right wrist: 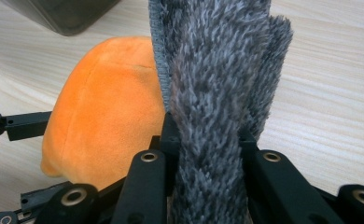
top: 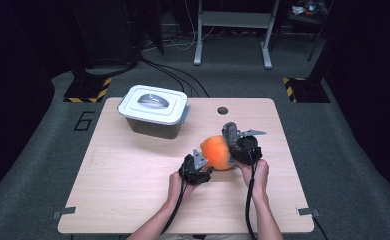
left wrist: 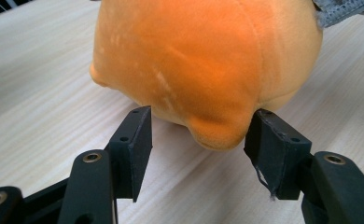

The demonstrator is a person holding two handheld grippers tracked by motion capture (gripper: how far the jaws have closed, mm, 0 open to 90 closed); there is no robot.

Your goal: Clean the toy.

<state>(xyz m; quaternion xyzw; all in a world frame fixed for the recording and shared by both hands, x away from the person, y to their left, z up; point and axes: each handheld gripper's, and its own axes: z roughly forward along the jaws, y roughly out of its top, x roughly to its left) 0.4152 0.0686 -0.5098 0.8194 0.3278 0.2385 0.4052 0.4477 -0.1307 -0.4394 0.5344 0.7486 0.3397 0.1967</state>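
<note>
High view: wooden table (top: 133, 165) on grey carpet (top: 363, 165).

My right claw (right wrist: 207, 140) clamps a grey furry cloth (right wrist: 217, 93) that hides its own pads and part of the orange plush (right wrist: 105, 112) behind. In the left gripper view, the plush's top is cut off by the frame edge. The grey bin's (top: 155, 112) contents stay hidden under its lid.

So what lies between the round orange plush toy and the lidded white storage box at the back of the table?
Only bare wooden tabletop lies between the orange plush toy and the white lidded box, as the high view shows.
</note>
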